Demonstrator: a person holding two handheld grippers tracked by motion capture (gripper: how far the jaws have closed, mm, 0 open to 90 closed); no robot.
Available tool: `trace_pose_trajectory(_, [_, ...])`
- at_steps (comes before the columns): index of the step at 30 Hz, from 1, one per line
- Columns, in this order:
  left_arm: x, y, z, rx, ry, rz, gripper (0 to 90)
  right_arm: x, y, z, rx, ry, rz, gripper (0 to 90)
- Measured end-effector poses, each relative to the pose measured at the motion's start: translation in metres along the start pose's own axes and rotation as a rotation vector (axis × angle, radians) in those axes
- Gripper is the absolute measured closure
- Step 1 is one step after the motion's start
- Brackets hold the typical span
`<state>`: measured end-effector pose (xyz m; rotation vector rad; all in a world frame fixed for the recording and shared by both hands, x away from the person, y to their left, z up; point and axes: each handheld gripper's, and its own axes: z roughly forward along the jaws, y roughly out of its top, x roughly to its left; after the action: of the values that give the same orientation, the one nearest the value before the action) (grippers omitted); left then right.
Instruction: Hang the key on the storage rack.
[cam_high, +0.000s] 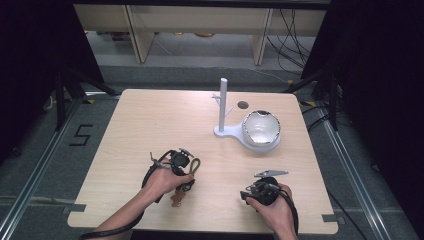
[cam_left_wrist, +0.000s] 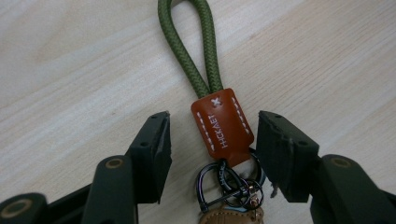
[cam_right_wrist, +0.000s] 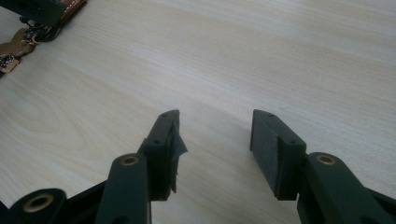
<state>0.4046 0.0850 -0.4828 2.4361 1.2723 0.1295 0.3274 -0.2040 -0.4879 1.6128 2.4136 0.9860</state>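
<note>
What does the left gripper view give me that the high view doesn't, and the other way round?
The left gripper view shows the brown leather tab with its stitching and lettering, the dark metal clips below it, and the open fingers flanking the tab without touching it. The high view shows the white stand, the bowl and the right gripper. Both show the green cord loop on the wooden table.

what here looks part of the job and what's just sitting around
Likely in play:
- keychain, green cord loop and brown leather tab, between the open left gripper fingers
- white stand
- left gripper

Idle for now:
- white bowl beside the stand
- right gripper, open over bare table
</note>
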Motion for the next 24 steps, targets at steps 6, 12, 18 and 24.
trace_pose_trajectory(6, [-0.0039,0.0042,0.0022,0.031,-0.002,-0.026,47.8,-0.0002,-0.0002,0.0009,-0.002,0.005,-0.007,53.4])
trace_pose_trajectory(12, [-0.0075,0.0059,0.0037,0.056,0.000,-0.025,48.3,-0.0003,-0.0006,0.0013,0.000,0.014,-0.005,53.3])
trace_pose_trajectory(18, [-0.0058,0.0064,0.0024,0.072,0.029,0.045,55.2,-0.0002,-0.0007,0.0021,0.003,0.017,-0.009,53.4])
trace_pose_trajectory(24, [-0.0061,0.0032,0.0008,0.058,0.056,0.111,65.3,0.0014,-0.0005,0.0015,0.002,0.015,-0.004,53.4])
